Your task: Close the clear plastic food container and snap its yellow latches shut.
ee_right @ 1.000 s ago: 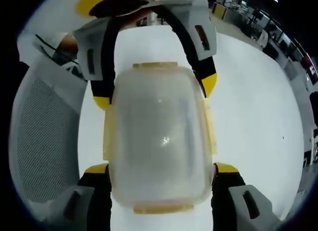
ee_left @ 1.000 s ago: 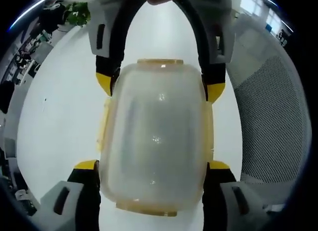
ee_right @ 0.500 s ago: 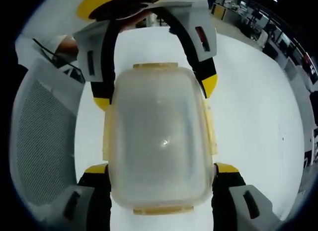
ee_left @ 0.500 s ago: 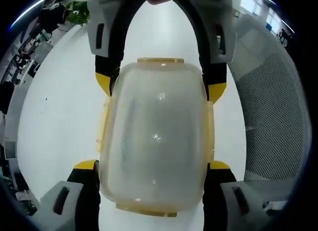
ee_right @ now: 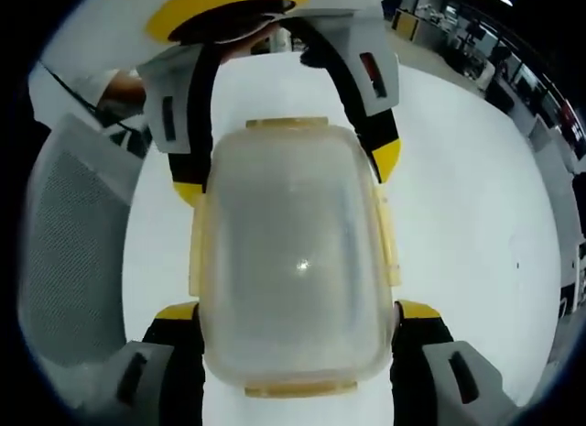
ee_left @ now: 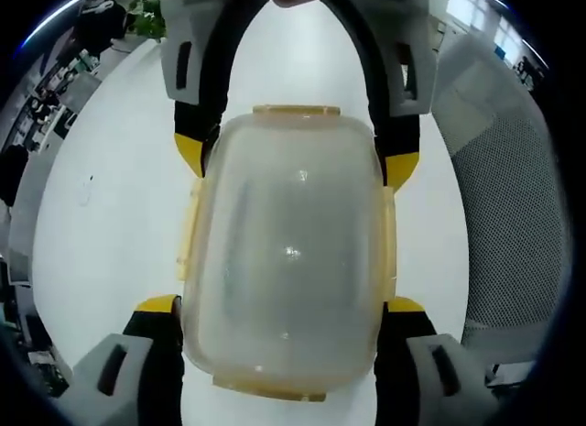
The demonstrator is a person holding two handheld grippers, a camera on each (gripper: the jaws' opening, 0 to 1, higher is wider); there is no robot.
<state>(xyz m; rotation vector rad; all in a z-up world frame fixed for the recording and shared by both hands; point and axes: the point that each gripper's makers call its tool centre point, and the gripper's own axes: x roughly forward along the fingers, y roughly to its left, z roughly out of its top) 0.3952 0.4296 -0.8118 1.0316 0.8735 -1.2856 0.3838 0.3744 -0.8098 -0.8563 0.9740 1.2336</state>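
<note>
The clear plastic food container [ee_left: 288, 252] with pale yellow latches fills the middle of the left gripper view, seen flat-on. My left gripper [ee_left: 282, 307] clamps its near end, one yellow-tipped jaw on each long side. From the top, my right gripper [ee_left: 295, 160] clamps the far end the same way. In the right gripper view the container [ee_right: 293, 261] sits between my right gripper [ee_right: 298, 310] below and my left gripper [ee_right: 284, 169] above. A side latch [ee_left: 189, 243] lies flat against the wall. I cannot tell whether the latches are snapped.
A white table [ee_left: 101, 224] lies behind the container. A grey mesh chair back [ee_left: 513, 224] stands at the table's edge, also seen in the right gripper view as the chair [ee_right: 64, 261]. A hand [ee_right: 247, 37] grips the left gripper. Office desks [ee_right: 494, 60] are far off.
The container and both grippers keep the same hold. The background has slid a little in both views, so both hands have shifted together with the container.
</note>
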